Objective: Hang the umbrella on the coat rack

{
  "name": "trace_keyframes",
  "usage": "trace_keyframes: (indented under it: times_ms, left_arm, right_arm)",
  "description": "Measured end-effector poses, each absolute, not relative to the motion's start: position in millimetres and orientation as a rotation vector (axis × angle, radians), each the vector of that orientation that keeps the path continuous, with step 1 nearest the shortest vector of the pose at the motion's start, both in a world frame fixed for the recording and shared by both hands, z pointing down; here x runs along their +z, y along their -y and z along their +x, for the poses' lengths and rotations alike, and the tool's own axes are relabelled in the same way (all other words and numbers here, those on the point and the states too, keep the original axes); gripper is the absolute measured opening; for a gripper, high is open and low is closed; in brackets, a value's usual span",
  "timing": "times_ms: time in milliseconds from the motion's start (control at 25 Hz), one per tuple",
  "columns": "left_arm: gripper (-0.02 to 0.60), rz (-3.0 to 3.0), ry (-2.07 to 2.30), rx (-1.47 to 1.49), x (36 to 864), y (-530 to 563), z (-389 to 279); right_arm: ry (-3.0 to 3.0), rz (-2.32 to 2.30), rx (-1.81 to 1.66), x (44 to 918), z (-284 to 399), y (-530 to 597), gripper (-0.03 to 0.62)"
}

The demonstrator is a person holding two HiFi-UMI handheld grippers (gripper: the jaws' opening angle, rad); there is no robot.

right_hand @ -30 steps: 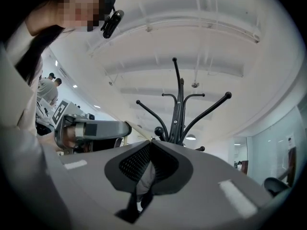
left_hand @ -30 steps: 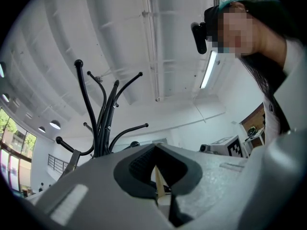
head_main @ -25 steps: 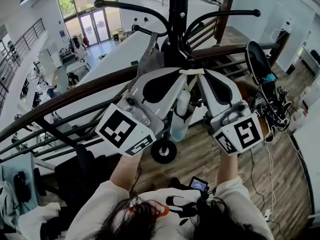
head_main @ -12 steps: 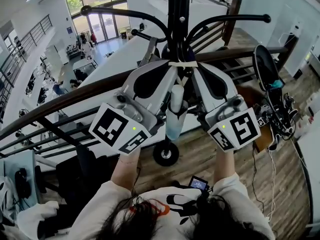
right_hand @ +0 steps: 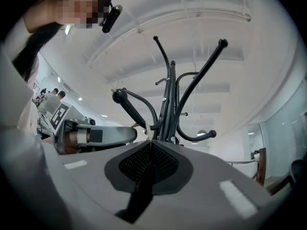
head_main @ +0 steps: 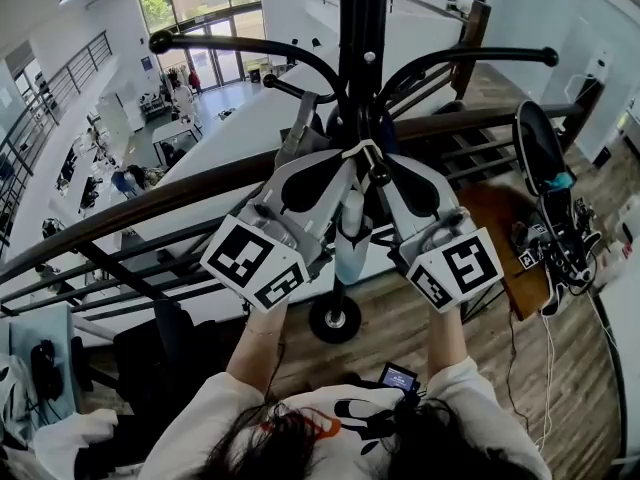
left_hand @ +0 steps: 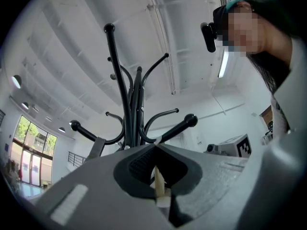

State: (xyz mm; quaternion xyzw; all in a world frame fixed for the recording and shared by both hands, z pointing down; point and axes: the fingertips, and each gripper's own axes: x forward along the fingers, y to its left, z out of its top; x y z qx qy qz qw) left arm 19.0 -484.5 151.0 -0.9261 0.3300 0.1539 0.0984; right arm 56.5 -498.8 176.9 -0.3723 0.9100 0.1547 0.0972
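Note:
The black coat rack stands right in front of me, its curved hooks spreading above both grippers. A pale folded umbrella hangs upright between the grippers by its cream strap, which lies against the pole at a low hook. My left gripper is shut on the strap, with the rack just beyond its tips. My right gripper is shut on the strap's other side, only a pale sliver showing at its tips. The rack rises close ahead of it.
A grey strap hangs from a left hook. A wooden handrail with dark bars runs behind the rack, above a lower floor. The rack's round base sits on the wood floor. Dark equipment with cables stands to the right.
Both grippers have drawn closer together and in towards the pole. The strap, stretched flat between them before, now peaks against the pole. The umbrella still hangs between them.

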Motion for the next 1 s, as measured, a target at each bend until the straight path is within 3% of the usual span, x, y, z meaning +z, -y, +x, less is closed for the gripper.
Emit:
trace_keyframes:
  times_ms: [520,720,1000]
  left_arm:
    - [0.006,-2.726,-0.943,0.443,160,487,29]
    - [0.043,-2.703,-0.948,0.378,164,477,26]
    - [0.045,-2.786,-0.94,0.455,184,454,7]
  right_arm:
    - [-2.68,-0.984,0.358,186,49,492,0.026]
    - [-2.71,-1.019,0.424,187,47,479,0.04]
    - [-2.681,-1.028,0.352,197,51,453,0.055]
